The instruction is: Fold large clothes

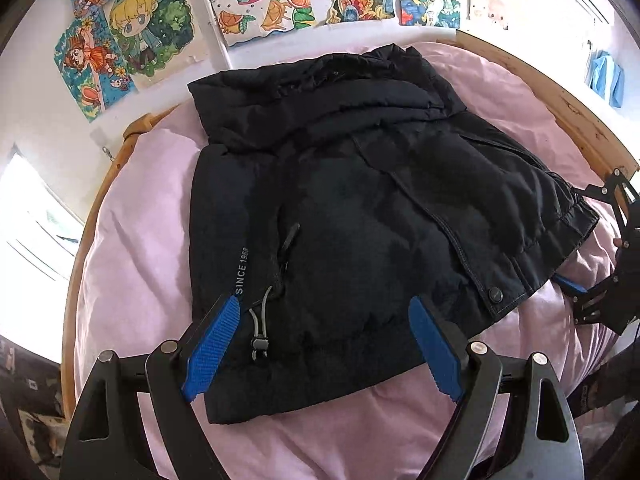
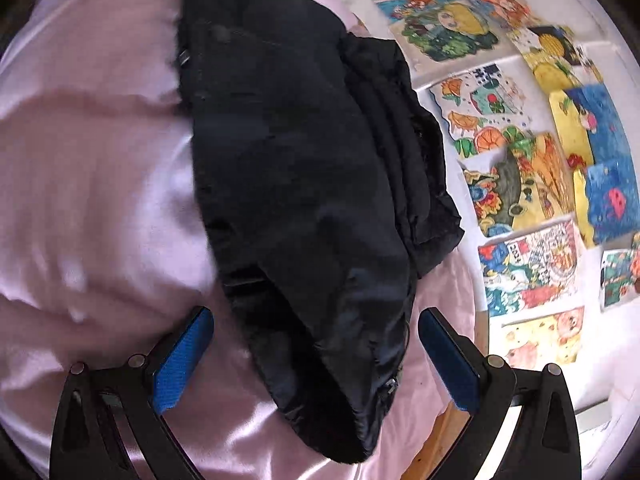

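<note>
A black padded jacket (image 1: 360,200) lies partly folded on a pink bedsheet (image 1: 132,248), its collar end toward the wall. White "SINCE 1968" lettering and a drawcord toggle (image 1: 258,344) show near its hem. My left gripper (image 1: 325,304) hovers open over the near hem, blue fingers spread wide and pressing on nothing. In the right wrist view the jacket (image 2: 312,184) runs away from me and its near corner lies between the wide jaws of my right gripper (image 2: 316,316), which is open. From the left wrist view, one of the right gripper's fingers (image 1: 570,285) pokes under the jacket's right corner.
A wooden bed frame (image 1: 568,108) curves round the mattress. Several colourful drawings (image 1: 272,0) are stuck on the white wall behind the bed. A bright window (image 1: 32,216) is at the left and blue cloth (image 1: 608,76) hangs at the right.
</note>
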A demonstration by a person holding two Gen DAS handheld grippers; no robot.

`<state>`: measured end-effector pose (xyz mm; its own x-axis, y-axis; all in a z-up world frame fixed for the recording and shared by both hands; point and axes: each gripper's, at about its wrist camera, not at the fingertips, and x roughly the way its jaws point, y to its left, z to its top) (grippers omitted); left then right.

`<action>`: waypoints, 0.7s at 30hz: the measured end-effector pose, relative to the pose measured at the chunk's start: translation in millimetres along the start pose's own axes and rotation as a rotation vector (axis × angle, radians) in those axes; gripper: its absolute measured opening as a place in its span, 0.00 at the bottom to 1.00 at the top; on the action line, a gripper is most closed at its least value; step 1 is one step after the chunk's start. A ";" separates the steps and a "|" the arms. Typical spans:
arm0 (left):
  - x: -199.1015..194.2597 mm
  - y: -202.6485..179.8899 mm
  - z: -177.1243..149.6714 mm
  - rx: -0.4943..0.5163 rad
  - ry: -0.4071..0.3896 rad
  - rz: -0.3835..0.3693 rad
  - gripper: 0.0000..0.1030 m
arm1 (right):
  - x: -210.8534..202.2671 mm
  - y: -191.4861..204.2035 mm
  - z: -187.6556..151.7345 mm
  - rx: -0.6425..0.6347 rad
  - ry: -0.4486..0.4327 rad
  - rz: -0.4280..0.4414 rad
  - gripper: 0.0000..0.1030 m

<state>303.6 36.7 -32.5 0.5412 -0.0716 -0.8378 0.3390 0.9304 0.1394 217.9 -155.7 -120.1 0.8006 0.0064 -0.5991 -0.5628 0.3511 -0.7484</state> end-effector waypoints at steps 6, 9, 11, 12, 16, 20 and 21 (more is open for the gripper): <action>1.0 -10.6 -6.8 0.061 0.001 -0.038 0.81 | 6.0 2.7 6.9 -0.023 -0.016 -0.029 1.00; 2.7 -31.1 -13.8 0.176 -0.007 -0.052 0.81 | 11.2 3.2 13.9 -0.016 -0.012 -0.029 0.99; 5.0 -43.9 -20.3 0.241 -0.014 -0.069 0.81 | 15.7 5.4 16.8 -0.018 -0.007 -0.026 0.94; 6.1 -49.8 -24.5 0.277 -0.015 -0.076 0.81 | 15.8 7.0 18.3 -0.021 -0.009 -0.025 0.88; 20.3 -64.1 -37.2 0.359 0.004 -0.068 0.81 | 13.6 -0.3 20.5 0.020 -0.008 -0.013 0.49; 42.8 -67.3 -45.5 0.412 0.042 0.001 0.81 | 9.4 -22.7 26.8 0.143 -0.011 0.052 0.31; 48.3 -66.5 -47.7 0.420 0.052 0.011 0.81 | 9.1 -28.4 28.1 0.173 -0.010 0.071 0.30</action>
<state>270.5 -11.5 -107.4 0.5111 -0.0342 -0.8589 0.6233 0.7028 0.3429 246.9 -139.3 -96.2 0.7624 0.0460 -0.6455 -0.5753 0.5049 -0.6435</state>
